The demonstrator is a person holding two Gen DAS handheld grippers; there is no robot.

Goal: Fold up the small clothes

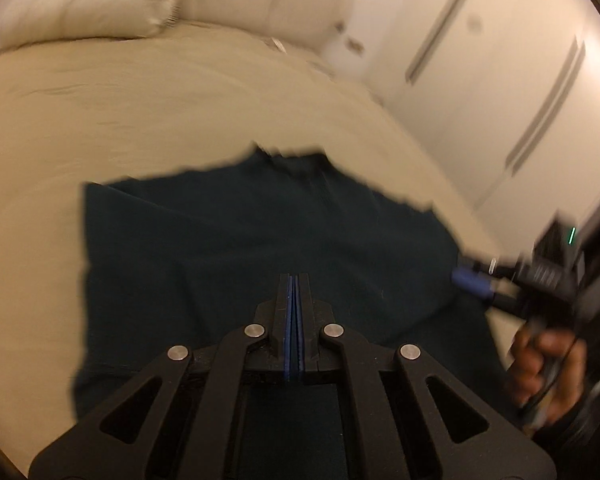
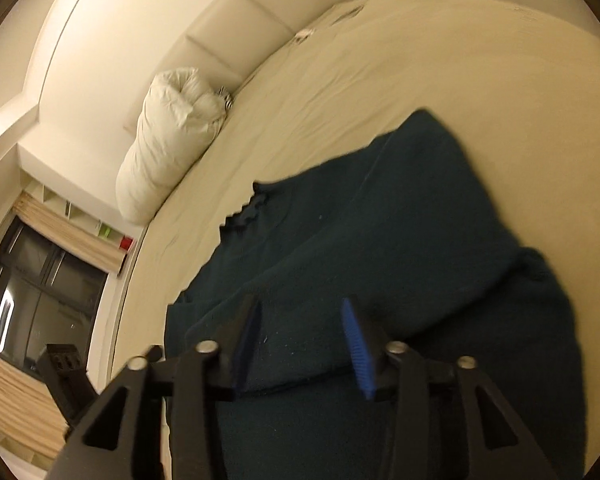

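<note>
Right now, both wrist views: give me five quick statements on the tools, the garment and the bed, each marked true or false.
1. The left tool has its jaws closed together. True.
2. The right tool is clamped on the garment. False: its jaws stand apart, with no cloth pinched between them.
3. The dark teal garment lies on the cream bed sheet. True.
4. The garment is bright red. False: it is dark teal.
5. A white pillow lies at the far end of the bed. True.
</note>
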